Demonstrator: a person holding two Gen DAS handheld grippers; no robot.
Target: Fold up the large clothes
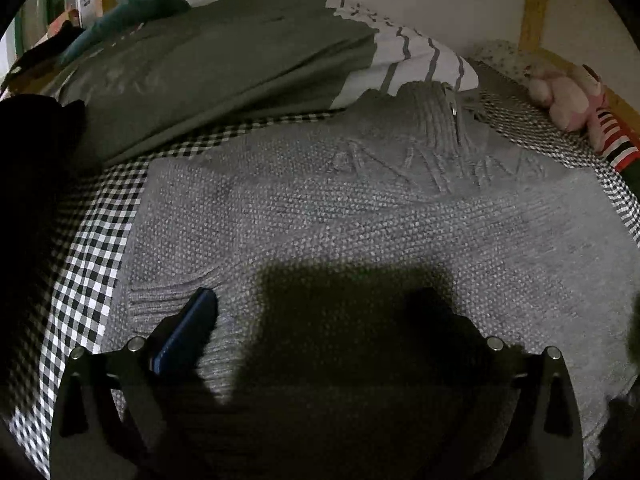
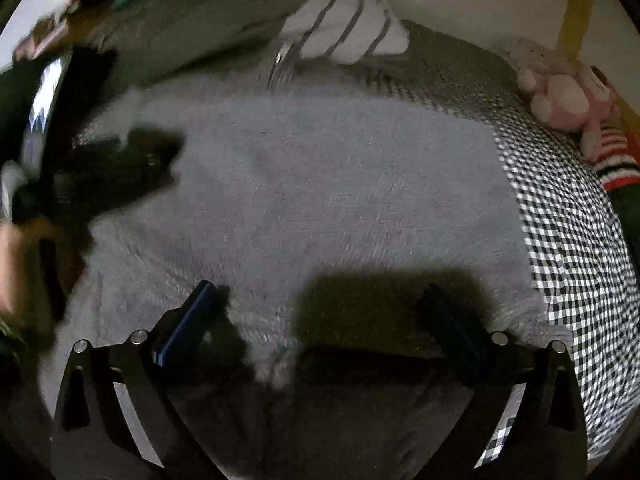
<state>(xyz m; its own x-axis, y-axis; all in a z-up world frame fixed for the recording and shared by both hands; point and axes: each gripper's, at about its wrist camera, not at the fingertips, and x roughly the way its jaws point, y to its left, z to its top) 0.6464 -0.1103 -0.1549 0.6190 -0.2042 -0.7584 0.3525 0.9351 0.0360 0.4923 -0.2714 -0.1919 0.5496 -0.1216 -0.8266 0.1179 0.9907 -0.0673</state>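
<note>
Item: grey knit zip-neck sweater (image 1: 360,216), spread flat on the black-and-white checked bedcover (image 1: 88,264).
Left gripper (image 1: 316,300): jaws wide, empty, over the ribbed hem.
Right gripper (image 2: 320,300): jaws wide, empty, over the body near the sweater's right edge.
Far right: pink plush toy (image 2: 560,96).
Risk: pinching the bedcover along with the knit would drag both.
</note>
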